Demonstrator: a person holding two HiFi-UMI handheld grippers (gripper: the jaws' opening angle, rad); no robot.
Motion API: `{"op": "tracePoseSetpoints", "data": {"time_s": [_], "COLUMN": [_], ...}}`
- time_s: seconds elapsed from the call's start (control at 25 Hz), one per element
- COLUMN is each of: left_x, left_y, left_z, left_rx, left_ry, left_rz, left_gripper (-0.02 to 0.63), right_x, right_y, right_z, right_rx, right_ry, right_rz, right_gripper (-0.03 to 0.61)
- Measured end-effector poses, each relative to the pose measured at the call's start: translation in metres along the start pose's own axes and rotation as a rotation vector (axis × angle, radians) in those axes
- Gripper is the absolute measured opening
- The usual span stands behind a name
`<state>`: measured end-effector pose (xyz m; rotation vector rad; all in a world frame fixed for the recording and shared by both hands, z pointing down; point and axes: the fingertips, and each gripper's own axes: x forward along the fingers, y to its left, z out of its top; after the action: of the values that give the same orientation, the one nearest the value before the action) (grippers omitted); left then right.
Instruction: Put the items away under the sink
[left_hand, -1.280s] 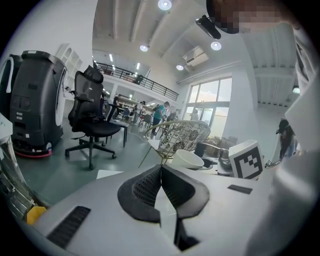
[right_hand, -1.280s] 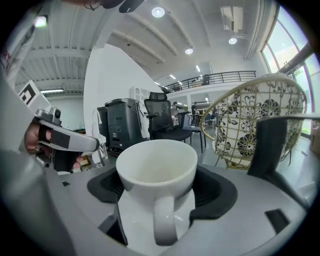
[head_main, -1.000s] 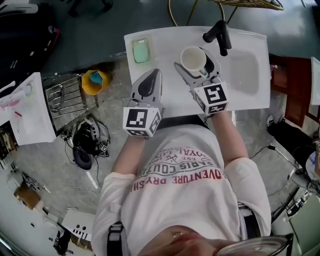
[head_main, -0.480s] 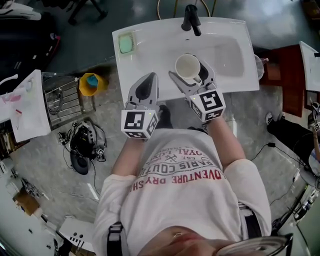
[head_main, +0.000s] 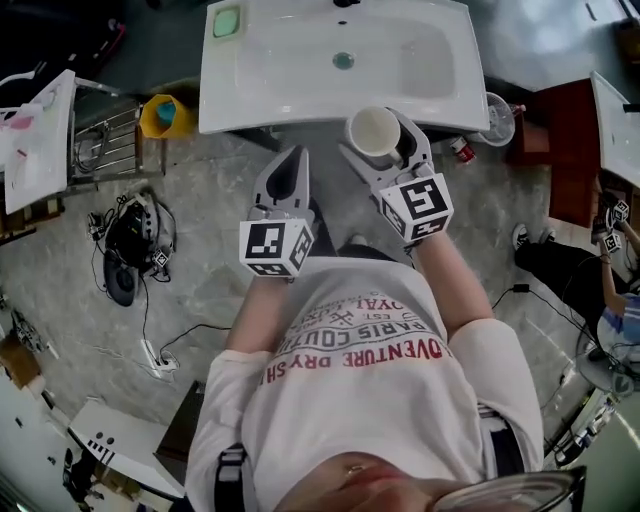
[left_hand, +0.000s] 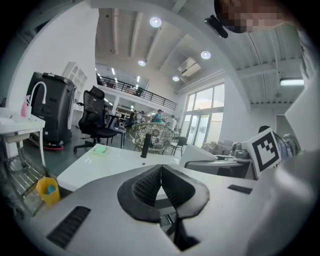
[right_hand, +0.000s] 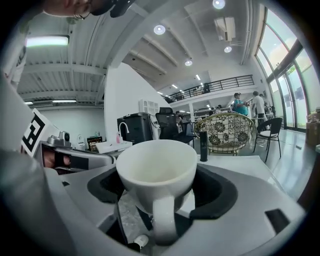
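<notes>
Your sink (head_main: 300, 90) hides whatever lies beneath it — its tap (head_main: 347, 3) is cut off by the head view's top edge.

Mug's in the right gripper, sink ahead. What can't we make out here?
- Space under the sink: head view, hidden by the sink top.
- Faucet: head view, cut off by the top edge.
- Green item on the sink corner: head view, too small to identify.
- Red-and-white item on the floor: head view, too small.
- Much of the sink: right gripper view, blocked by the mug.
</notes>
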<state>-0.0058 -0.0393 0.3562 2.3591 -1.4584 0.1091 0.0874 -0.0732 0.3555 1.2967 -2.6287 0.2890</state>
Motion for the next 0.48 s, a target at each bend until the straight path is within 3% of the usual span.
{"op": "tracePoseSetpoints", "data": {"time_s": [0.24, 0.48], "left_x": [-0.048, -0.052], "left_y": [-0.030, -0.020], "left_z": [-0.040, -0.072], "left_rx": [-0.029, -0.050], "left_ry": [0.029, 0.064], "left_rz": [0.041, 0.040], "left_gripper": [0.023, 0.023], "right_x": [-0.053, -0.055], "right_y": [0.025, 0.041], "right_z": [-0.037, -0.075], "right_rx": [0.028, 0.036], "right_ry": [0.041, 0.064], "right_rz": [0.024, 0.024], "right_gripper": [0.391, 0.391]}}
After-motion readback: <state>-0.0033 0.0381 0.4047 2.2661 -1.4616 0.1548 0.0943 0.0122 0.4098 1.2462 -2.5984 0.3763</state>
